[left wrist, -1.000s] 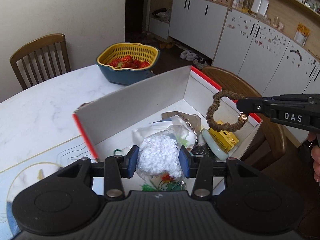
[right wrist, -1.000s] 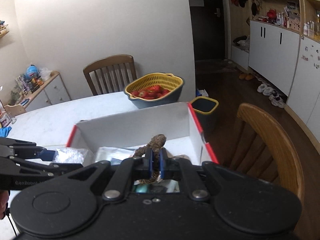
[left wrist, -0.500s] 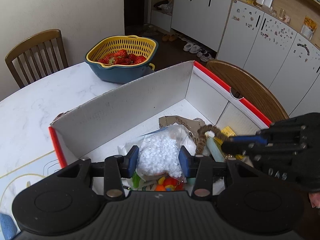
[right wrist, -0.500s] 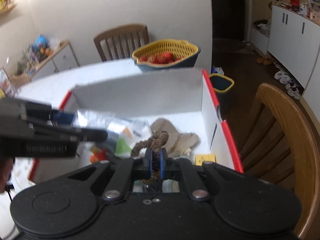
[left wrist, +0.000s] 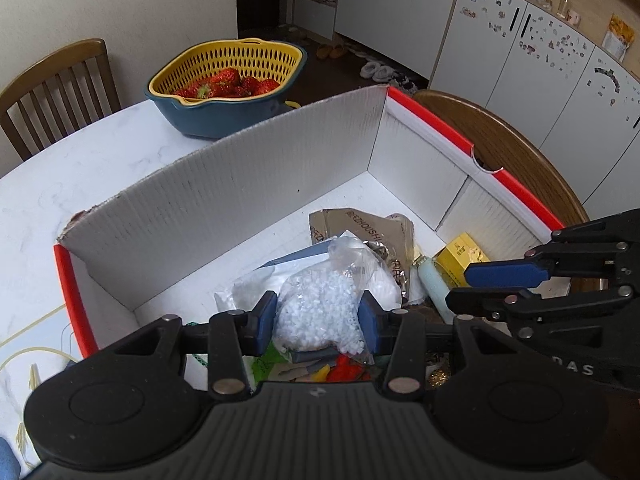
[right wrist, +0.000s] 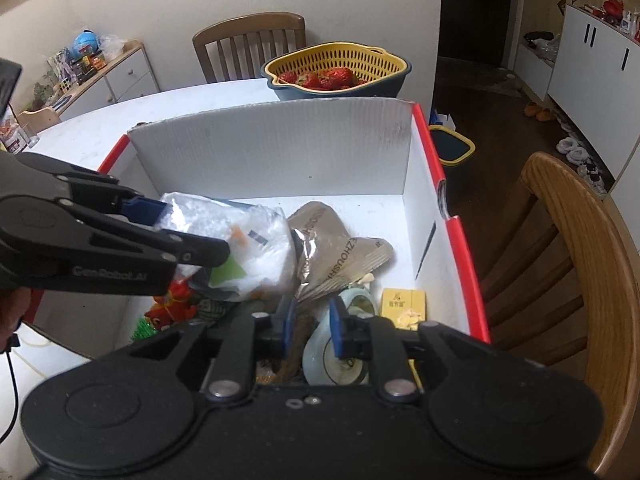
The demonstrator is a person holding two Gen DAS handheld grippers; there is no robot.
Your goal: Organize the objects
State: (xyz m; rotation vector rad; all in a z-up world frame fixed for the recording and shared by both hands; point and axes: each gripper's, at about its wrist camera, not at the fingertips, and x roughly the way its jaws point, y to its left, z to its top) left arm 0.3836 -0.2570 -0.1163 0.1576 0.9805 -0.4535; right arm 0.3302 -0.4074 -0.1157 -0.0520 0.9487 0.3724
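A white cardboard box with red edges point(left wrist: 248, 184) point(right wrist: 280, 152) stands on the table. My left gripper point(left wrist: 318, 322) is shut on a clear bag of white beads point(left wrist: 320, 312) and holds it over the box; the bag also shows in the right wrist view point(right wrist: 240, 236). My right gripper point(right wrist: 313, 326) is open, low inside the box. The brown hair tie point(right wrist: 296, 344) lies loose between its fingers beside a pale green tube point(right wrist: 344, 344). A brown foil pouch point(right wrist: 340, 256) and a yellow small box point(right wrist: 404, 304) lie in the box.
A yellow-and-blue colander of strawberries point(left wrist: 228, 84) stands behind the box. Wooden chairs stand at the far side point(right wrist: 250, 48) and at the right point(right wrist: 576, 264). A small bin point(right wrist: 454, 146) is on the floor. White cabinets point(left wrist: 520, 52) line the wall.
My right gripper went down into the box with the hair tie and opened, letting it go. My left gripper moved forward over the box, still holding the bag.
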